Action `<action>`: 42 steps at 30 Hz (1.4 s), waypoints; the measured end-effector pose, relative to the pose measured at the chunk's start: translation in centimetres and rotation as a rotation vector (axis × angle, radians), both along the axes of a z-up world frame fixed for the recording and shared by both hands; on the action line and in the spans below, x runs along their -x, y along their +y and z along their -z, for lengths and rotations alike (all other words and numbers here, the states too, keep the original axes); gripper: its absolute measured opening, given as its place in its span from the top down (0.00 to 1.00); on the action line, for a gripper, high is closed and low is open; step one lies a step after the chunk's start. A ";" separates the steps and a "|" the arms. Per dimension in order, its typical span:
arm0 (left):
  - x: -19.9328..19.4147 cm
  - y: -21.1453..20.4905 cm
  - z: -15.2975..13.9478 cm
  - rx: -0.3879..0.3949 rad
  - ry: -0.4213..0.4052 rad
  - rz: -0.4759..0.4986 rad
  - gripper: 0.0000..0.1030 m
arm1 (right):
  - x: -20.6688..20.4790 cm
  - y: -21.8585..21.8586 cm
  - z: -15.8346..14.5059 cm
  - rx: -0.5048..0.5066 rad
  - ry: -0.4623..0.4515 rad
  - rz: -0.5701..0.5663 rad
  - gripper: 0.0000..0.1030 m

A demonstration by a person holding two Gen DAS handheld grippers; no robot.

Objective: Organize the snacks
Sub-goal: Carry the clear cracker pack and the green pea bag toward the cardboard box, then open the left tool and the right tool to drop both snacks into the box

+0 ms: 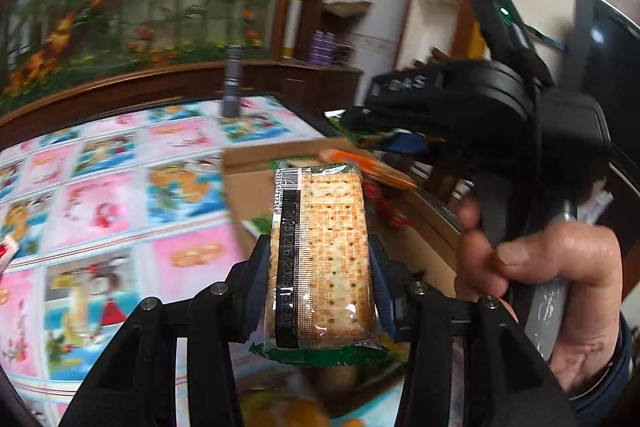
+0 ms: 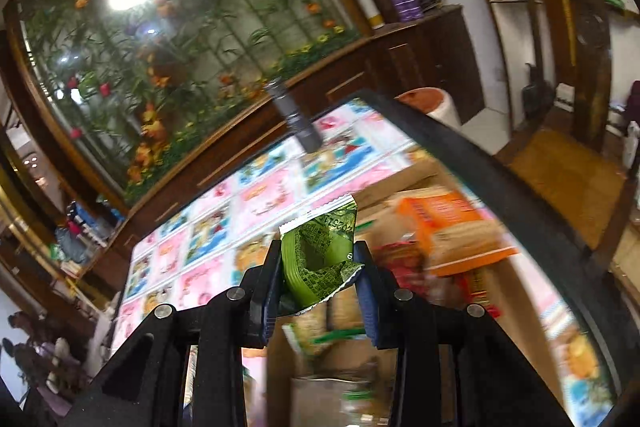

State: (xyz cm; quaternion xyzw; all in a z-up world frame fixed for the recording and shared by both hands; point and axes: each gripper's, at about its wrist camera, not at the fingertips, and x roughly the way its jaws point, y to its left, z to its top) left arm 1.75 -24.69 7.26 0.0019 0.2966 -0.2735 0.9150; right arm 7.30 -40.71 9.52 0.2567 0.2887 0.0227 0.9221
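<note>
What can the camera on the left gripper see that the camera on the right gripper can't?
Only the left wrist view shows the cracker packet clamped in the left gripper, and the person's hand gripping the other tool. Only the right wrist view shows the crumpled green wrapper pinched in the right gripper, plus a wooden chair. Both show the colourful tablecloth, the cardboard box of snacks and the grey flashlight.

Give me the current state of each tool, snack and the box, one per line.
Left tool: shut on the cracker pack.
Cracker pack: sealed, held upright off the table.
Right tool: shut on the green packet.
Green packet: crumpled, pinched at its lower end.
Cardboard box: open, snacks already inside.
Orange packet: lying in the box.
Hand: wrapped around the right tool's handle.
</note>
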 end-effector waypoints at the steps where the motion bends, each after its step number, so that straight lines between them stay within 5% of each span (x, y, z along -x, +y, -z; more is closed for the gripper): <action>1: 0.1 -0.8 0.4 -0.011 0.008 0.031 0.56 | 0.2 -0.5 0.2 0.001 0.009 0.011 0.65; 17: -1.0 -1.8 2.9 -0.034 0.097 0.096 0.57 | 0.4 -4.1 4.6 -0.095 0.214 0.029 0.63; 29: 0.6 -1.9 1.5 0.001 0.018 0.121 0.45 | 1.4 -6.7 2.6 -0.079 0.061 0.169 0.59; 36: 0.9 -1.2 1.0 -0.019 -0.018 0.095 0.45 | -1.4 -5.8 4.8 -0.143 0.142 0.036 0.59; 42: 0.5 1.5 -0.2 0.016 -0.030 0.030 0.45 | 0.3 -5.4 3.3 -0.087 0.057 0.060 0.59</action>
